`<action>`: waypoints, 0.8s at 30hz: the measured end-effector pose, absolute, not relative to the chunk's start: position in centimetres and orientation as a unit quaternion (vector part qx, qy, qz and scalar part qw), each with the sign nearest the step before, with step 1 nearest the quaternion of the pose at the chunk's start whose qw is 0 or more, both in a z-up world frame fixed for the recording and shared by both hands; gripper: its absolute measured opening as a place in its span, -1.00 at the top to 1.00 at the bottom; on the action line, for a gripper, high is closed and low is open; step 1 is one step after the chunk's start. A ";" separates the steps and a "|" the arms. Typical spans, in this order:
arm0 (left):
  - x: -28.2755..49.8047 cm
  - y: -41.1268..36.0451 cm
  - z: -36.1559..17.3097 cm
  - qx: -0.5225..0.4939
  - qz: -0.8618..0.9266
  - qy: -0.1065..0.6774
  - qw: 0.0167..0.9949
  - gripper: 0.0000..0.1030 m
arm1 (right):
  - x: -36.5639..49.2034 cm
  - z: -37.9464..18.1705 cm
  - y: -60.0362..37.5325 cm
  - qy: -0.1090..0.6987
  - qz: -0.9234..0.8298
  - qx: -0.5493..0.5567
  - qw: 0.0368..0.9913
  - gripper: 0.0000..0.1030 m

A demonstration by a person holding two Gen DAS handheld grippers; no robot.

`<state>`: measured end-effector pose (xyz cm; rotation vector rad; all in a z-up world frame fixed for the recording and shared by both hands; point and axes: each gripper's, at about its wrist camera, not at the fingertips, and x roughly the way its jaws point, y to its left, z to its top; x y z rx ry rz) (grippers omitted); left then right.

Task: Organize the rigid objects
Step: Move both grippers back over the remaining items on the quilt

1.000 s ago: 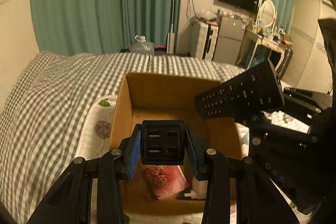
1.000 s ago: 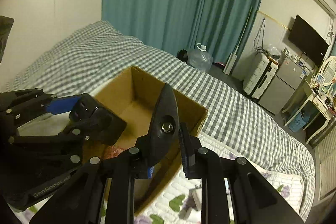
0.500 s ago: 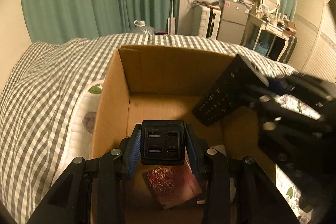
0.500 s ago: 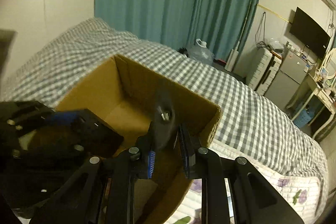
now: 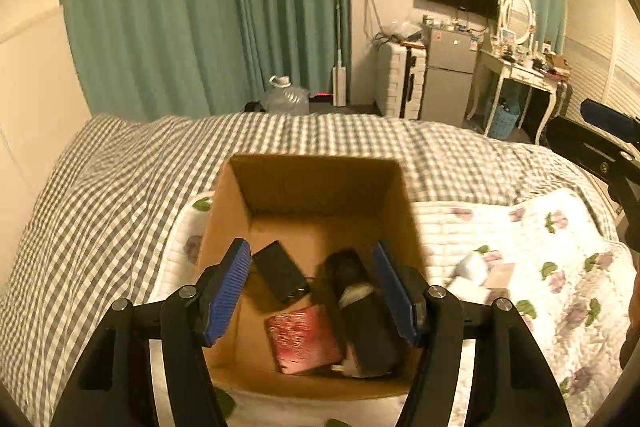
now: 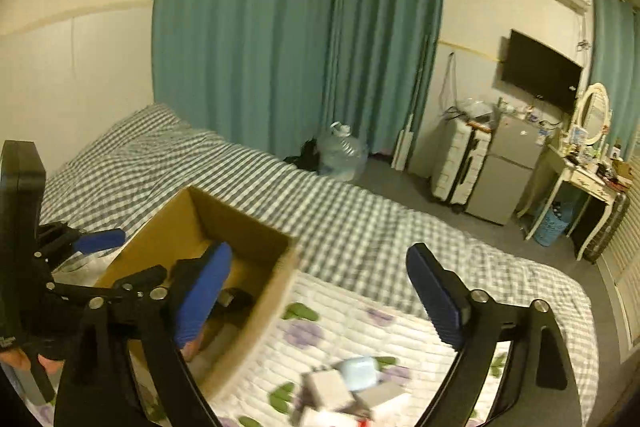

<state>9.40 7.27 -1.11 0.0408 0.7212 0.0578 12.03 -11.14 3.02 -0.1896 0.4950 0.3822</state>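
From my seat at the far end of the link, the left gripper (image 5: pixel 311 287) hung over the open cardboard box (image 5: pixel 224 211), its jaws opening with blue pads spread and nothing pinched between them. Down on the box floor, framed in that gap, lay the black charger block (image 5: pixel 281 275) at about ten o'clock of the box's middle, the long black remote (image 5: pixel 362 311) along the four o'clock side, and a red patterned case (image 5: pixel 304 339) at six o'clock, just beside the remote; whether the remote and the case touched I could not tell through the blur. The box sat on a white floral quilt (image 5: pixel 532 227) spread over the grey checked bedcover (image 5: pixel 100 179). In the right wrist view the right gripper (image 6: pixel 320 291) was off to the three o'clock side of the box, its jaws opening wide and empty, the left pad over the box's near corner and the right pad over the quilt. A loose cluster of small items (image 6: pixel 344 395), pale boxes and a light blue piece, lay on the quilt at six o'clock of that view, apart from the box and too smeared to name. At nine o'clock there I saw the left gripper's frame and fingertips (image 6: pixel 16 359) of a hand gripping its handle
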 end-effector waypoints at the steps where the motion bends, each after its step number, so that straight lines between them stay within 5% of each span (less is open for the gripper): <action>1: 9.2 6.6 -0.8 0.021 0.024 0.352 0.936 -0.32 | 11.7 3.4 -12.0 0.238 0.182 -0.093 0.950 -0.79; 12: 8.7 -1.2 -2.1 0.016 -0.003 0.372 0.928 -0.33 | 11.1 -0.1 -20.3 0.276 0.167 -0.103 0.941 -0.83; 24: 10.3 -10.5 -11.5 0.045 -0.044 0.455 0.888 -0.33 | 14.0 -8.1 -27.9 0.360 0.157 -0.085 0.916 -0.83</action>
